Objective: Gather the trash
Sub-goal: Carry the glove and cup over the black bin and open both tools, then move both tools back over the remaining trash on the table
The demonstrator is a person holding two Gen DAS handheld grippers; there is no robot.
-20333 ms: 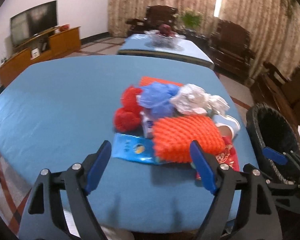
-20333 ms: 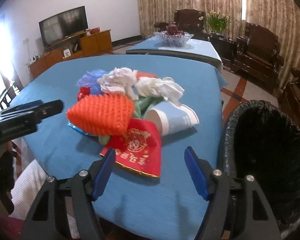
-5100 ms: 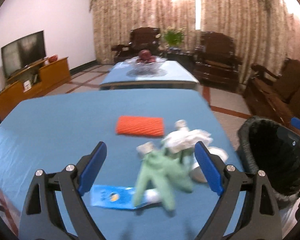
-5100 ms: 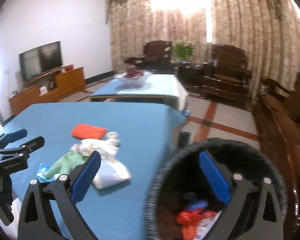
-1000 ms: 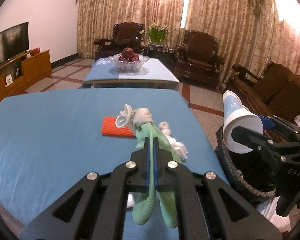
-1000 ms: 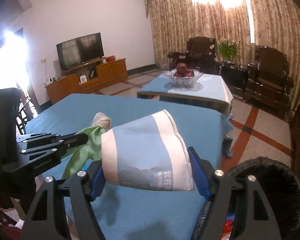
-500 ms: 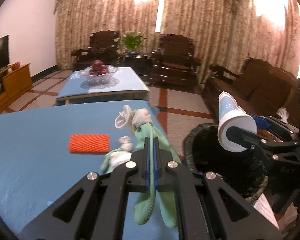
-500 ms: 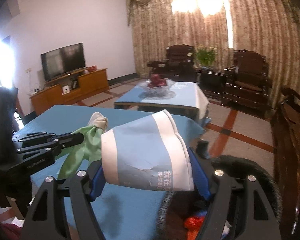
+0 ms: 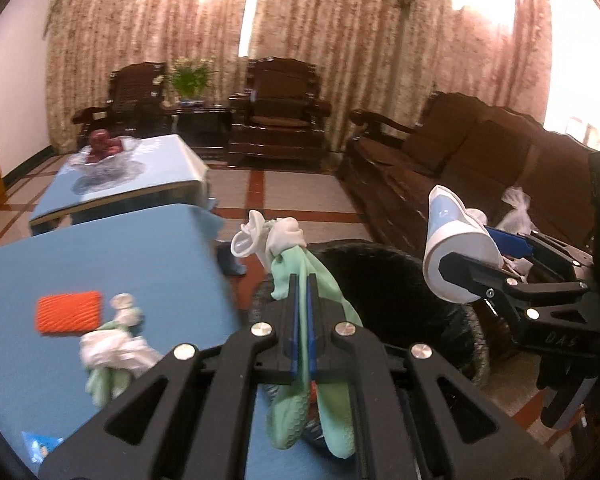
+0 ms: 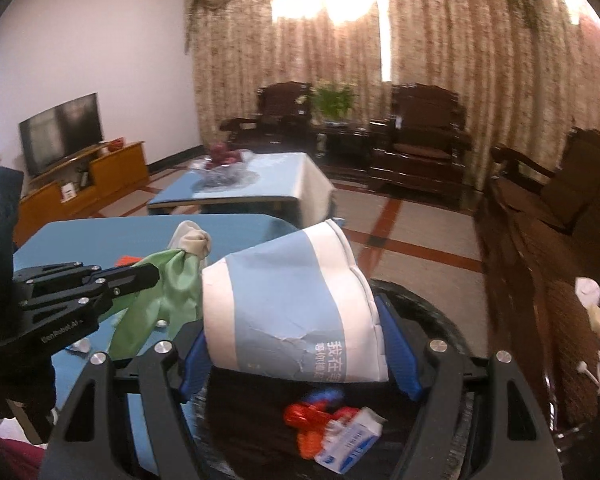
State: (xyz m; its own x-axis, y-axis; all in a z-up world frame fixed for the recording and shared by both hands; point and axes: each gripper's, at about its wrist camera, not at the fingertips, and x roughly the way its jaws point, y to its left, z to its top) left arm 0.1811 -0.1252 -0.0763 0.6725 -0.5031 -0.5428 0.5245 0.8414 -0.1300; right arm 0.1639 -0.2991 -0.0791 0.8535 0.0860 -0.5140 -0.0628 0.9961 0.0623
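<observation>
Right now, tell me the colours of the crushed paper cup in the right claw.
Light blue with white bands, clearest in the right wrist view.

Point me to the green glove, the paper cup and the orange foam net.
green glove (image 9: 332, 296), left wrist view, cuff beside the claw.
paper cup (image 10: 284, 300), right wrist view, blue side wall.
orange foam net (image 9: 68, 312), left wrist view, its middle.

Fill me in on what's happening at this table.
A person is clearing trash with two handheld grippers. The left gripper is shut on a green rubber glove; the right gripper clamps a crumpled blue-and-white paper cup. Both hang over the black bin, which already holds scraps. An orange foam net and another glove remain on the blue table.
</observation>
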